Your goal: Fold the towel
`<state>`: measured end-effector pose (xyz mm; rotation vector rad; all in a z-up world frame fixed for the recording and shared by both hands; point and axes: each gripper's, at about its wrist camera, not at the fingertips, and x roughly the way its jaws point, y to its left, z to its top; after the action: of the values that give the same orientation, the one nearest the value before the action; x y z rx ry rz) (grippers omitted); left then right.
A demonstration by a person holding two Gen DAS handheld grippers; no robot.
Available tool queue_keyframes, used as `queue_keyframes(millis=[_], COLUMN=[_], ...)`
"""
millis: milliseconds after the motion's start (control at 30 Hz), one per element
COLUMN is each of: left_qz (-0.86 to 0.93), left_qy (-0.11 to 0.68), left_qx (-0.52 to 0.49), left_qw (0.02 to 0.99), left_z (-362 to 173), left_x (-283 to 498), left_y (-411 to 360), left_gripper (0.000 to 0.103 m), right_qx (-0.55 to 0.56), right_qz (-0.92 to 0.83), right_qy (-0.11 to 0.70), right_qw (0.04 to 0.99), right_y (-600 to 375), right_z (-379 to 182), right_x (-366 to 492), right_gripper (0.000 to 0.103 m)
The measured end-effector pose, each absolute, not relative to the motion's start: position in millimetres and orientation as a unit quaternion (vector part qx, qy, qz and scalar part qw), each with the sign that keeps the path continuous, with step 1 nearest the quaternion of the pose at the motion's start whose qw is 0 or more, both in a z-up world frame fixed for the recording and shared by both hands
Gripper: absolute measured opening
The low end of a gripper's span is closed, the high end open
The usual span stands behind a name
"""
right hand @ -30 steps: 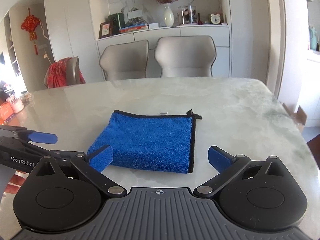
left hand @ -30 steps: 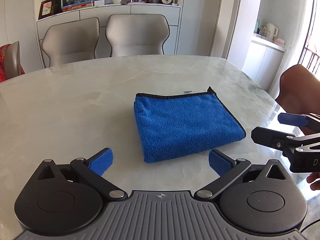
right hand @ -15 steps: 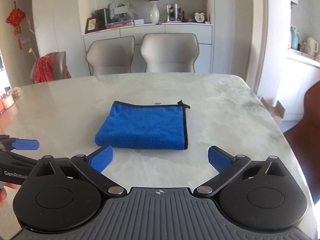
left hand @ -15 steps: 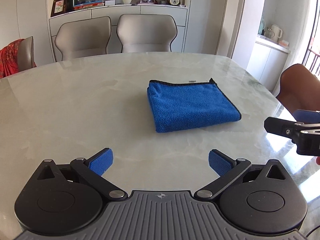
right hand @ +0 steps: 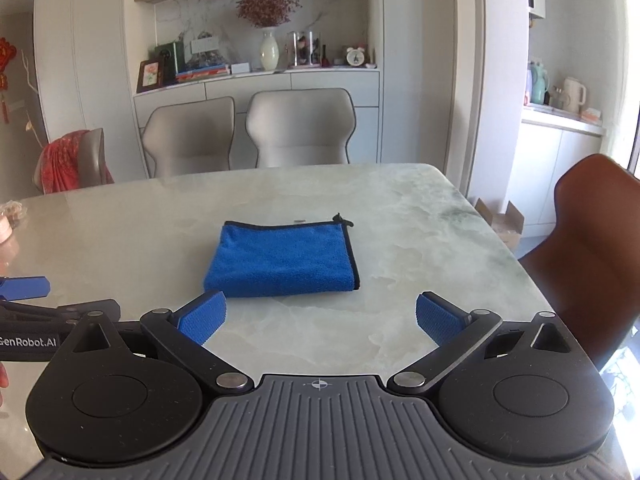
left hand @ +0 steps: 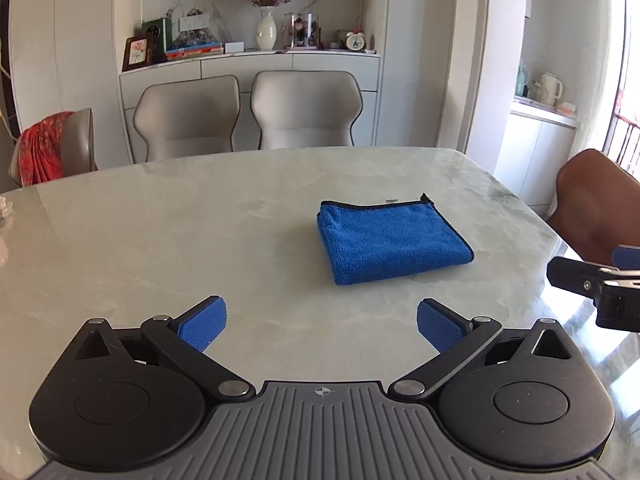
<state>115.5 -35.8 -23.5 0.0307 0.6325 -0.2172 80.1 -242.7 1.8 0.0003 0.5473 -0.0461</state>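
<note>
With the left gripper (left hand: 318, 322) and right gripper (right hand: 318, 318) both spread and empty, the folded towel (right hand: 282, 260) could be unfolded if snagged on the counter (right hand: 420, 240).

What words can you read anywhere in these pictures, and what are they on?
"GenRobot.AI": white letters on the side of the left gripper, seen at the left edge of the right wrist view; the first letter is partly cut off.
The books, the clock face and the photo frame on the sideboard: too small to read.

Marble table (left hand: 160, 240); two grey chairs (left hand: 306, 110) behind; brown chair (right hand: 592, 232) at right; white vase (left hand: 266, 34), possibly clock (left hand: 355, 41), on sideboard.
</note>
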Motion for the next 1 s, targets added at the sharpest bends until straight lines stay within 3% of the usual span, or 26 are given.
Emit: queue_keyframes(millis=[333,1000], left_qz=[-0.117,-0.088], left_qy=[0.299,0.283], left_qx=[0.008,0.007], left_qw=[0.947,0.955], left_z=[-11.4,-7.8], left_x=[87.3,59.0], left_y=[-19.2,-82.9], left_gripper=[0.103,0.103], right_qx=[-0.019,-0.024], right_qz=[-0.039,0.020], right_qy=[0.259,0.253], right_qw=[0.965,0.967], right_y=[-221.0,-274.6], right_z=[15.4,21.0], right_x=[46.2,37.1], right_gripper=[0.102,0.103])
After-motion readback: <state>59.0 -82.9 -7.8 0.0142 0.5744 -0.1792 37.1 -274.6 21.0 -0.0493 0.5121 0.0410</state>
